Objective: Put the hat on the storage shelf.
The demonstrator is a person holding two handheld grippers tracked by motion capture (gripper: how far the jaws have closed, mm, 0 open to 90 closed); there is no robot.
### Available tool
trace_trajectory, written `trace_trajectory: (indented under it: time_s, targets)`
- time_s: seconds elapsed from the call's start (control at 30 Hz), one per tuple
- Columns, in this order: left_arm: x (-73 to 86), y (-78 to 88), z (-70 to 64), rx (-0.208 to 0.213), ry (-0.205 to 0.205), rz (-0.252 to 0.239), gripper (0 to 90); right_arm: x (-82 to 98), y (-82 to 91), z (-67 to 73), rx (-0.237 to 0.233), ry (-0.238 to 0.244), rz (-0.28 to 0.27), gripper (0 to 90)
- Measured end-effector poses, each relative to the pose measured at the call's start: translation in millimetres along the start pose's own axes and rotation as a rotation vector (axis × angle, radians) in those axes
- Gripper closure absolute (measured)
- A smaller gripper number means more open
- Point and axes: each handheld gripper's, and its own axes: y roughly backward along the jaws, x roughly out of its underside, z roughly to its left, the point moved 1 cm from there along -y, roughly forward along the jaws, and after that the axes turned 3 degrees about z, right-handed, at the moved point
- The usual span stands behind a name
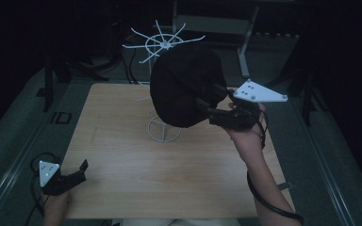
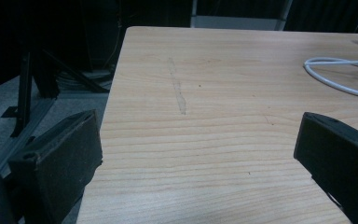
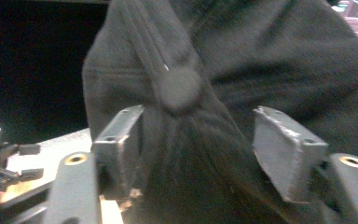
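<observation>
A black cap [image 1: 186, 84] hangs in the air in front of a white wire rack [image 1: 164, 44], covering the rack's pole above its ring base [image 1: 164, 132]. My right gripper [image 1: 206, 110] reaches into the cap from the right. In the right gripper view the cap [image 3: 223, 60] bunches between the two jaws, and the gripper [image 3: 198, 140] is shut on the cloth just below the crown button. My left gripper [image 1: 81, 170] rests at the table's front left corner, open with nothing in it; in its own view the gripper [image 2: 198, 154] has bare wood between the jaws.
The wooden table [image 1: 122, 155] has dark floor and metal frame legs around it. The rack's base ring [image 2: 335, 74] lies ahead and to the right of the left gripper. Black cables trail from both grippers.
</observation>
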Motion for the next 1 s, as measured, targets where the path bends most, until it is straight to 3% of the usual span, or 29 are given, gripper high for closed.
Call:
trace_trajectory:
  time_s: [0.17, 0.37, 0.47, 0.53, 0.6, 0.83, 1.0]
  targets:
    - [0.0, 0.1, -0.1, 0.000, -0.002, -0.001, 1.5, 16.6, 12.3, -5.9, -0.002, -0.013, -0.025, 19.2]
    - [0.0, -0.1, -0.4, -0.003, -0.003, 0.002, 1.4, 45.7, 24.0, -14.7, -0.009, -0.036, -0.013, 14.2]
    - [0.0, 0.0, -0.3, -0.003, -0.003, 0.001, 1.5, 62.5, 22.4, -19.6, 0.001, -0.053, 0.016, 13.4]
    - [0.0, 0.0, -0.3, -0.003, -0.004, 0.000, 1.5, 73.5, 19.5, -21.2, 0.017, -0.037, 0.056, 12.7]
    - [0.1, 0.2, -0.2, 0.001, -0.003, -0.002, 1.5, 84.2, 17.5, -22.9, 0.017, -0.036, 0.057, 12.8]
    - [0.2, 0.5, -0.1, 0.000, -0.004, -0.002, 1.4, 118.4, 8.4, -25.9, 0.083, -0.002, 0.110, 13.3]
    - [0.4, 0.8, 0.1, 0.005, -0.002, -0.005, 1.5, 146.5, 3.1, -30.0, 0.104, -0.015, 0.135, 13.4]
